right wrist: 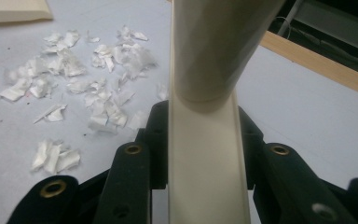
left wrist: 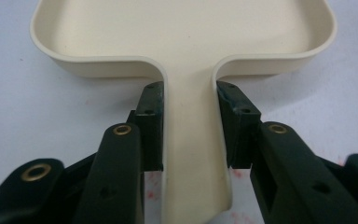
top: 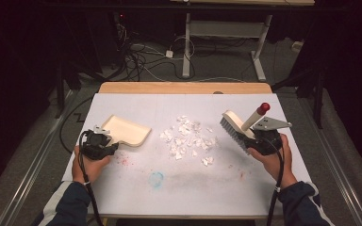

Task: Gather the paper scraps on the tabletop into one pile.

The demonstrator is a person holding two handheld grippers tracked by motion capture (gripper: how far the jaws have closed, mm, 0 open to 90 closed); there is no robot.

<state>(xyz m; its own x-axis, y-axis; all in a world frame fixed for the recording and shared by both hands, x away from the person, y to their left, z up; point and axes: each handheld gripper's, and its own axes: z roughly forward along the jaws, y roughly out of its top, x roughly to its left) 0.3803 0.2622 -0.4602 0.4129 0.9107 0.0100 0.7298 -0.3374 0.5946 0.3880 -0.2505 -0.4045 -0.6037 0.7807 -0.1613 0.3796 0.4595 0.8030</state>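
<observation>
A cream dustpan (top: 127, 131) lies flat on the white table at the left, its open side toward the middle. My left gripper (top: 113, 146) is shut on the dustpan's handle; in the left gripper view the pads (left wrist: 153, 100) press both sides of the handle (left wrist: 189, 140). My right gripper (top: 252, 139) is shut on a cream brush (top: 233, 126) with grey bristles and a red-tipped grip (top: 264, 107), held tilted above the table at the right. In the right gripper view the brush body (right wrist: 205, 158) sits between the jaws. White paper scraps (top: 186, 136) lie scattered between pan and brush.
The white table sheet (top: 193, 183) carries a faint blue smudge (top: 156, 179) and reddish specks near the front. A wooden edge (top: 184, 87) runs along the far side. Beyond it are cables on the floor and a desk frame (top: 226, 28).
</observation>
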